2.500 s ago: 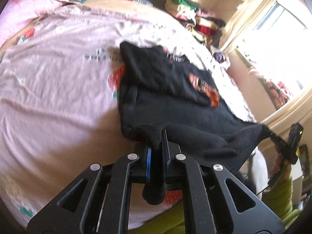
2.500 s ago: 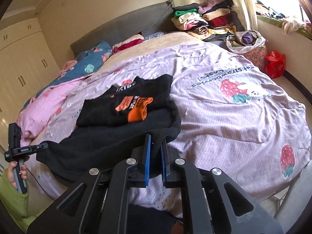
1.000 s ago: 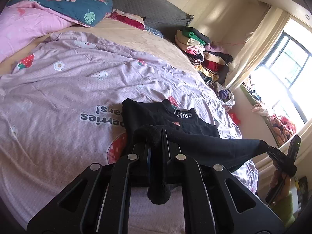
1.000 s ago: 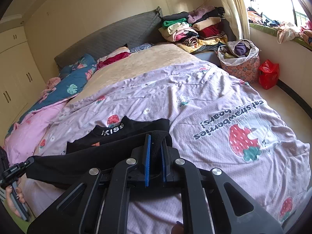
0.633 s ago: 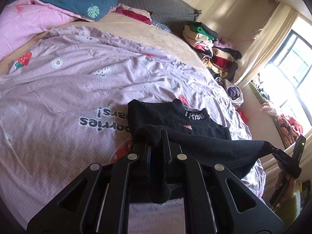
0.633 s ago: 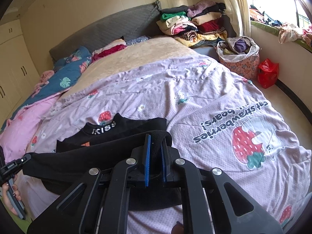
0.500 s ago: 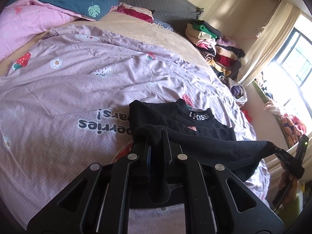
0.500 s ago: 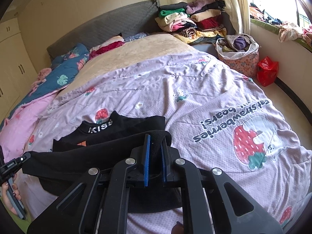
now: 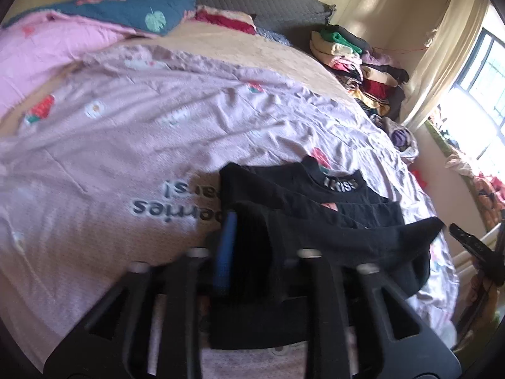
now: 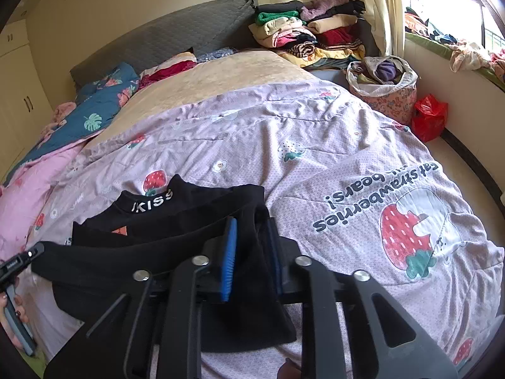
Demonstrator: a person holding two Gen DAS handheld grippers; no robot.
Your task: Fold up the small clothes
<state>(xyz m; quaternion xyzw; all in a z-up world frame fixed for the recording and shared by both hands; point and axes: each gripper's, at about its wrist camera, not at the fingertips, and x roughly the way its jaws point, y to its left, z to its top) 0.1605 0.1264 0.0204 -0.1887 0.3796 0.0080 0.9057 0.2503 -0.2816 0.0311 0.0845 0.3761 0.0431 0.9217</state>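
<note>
Daylight enters from the window [image 9: 483,94], blown out to white glare in the left wrist view. That view is motion-blurred, the left gripper [image 9: 252,252] soft. The right wrist view is sharp. Fisheye curvature and dark vignetting mark all corners.

A small black knit top with a white-lettered collar band [image 10: 151,205] lies on the near part of the bed, folded over itself, collar toward the far side. An orange print peeks out between its layers. Its near folded edge hangs slack at both ends, drooping forward.
</note>
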